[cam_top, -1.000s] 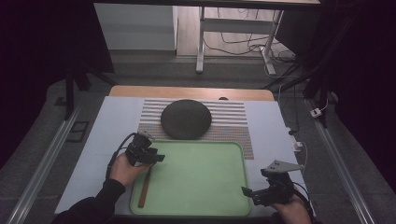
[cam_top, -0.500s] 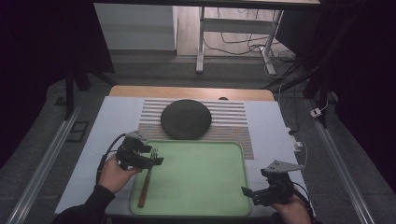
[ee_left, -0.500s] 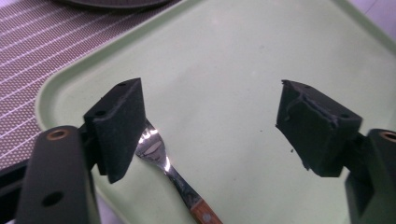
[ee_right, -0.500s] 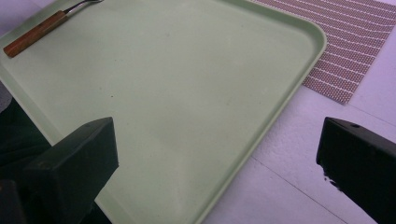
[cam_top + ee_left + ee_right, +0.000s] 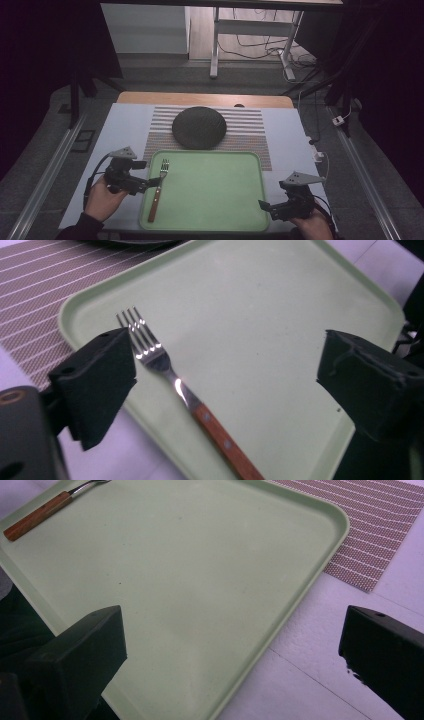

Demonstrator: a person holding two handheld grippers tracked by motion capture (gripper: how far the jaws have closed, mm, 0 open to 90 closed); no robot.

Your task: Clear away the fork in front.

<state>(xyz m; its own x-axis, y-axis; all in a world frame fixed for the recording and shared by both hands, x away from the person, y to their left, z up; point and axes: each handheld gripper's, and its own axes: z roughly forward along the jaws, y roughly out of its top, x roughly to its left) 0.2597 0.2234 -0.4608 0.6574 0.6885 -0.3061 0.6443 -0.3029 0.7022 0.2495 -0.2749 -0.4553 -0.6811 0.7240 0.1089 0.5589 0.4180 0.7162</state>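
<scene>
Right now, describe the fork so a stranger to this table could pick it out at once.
Find the pale green tray at the near edge of the table, in front of the round dark plate. Along the tray's left side lies the fork, tines pointing away toward the striped mat. It has a reddish wooden handle and a shiny metal head, and nothing else lies on the tray.

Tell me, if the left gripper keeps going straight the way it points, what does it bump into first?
Probably the fork: the left gripper is open and aimed across the green tray, with the fork lying between its jaws. Height above it is unclear.
</scene>
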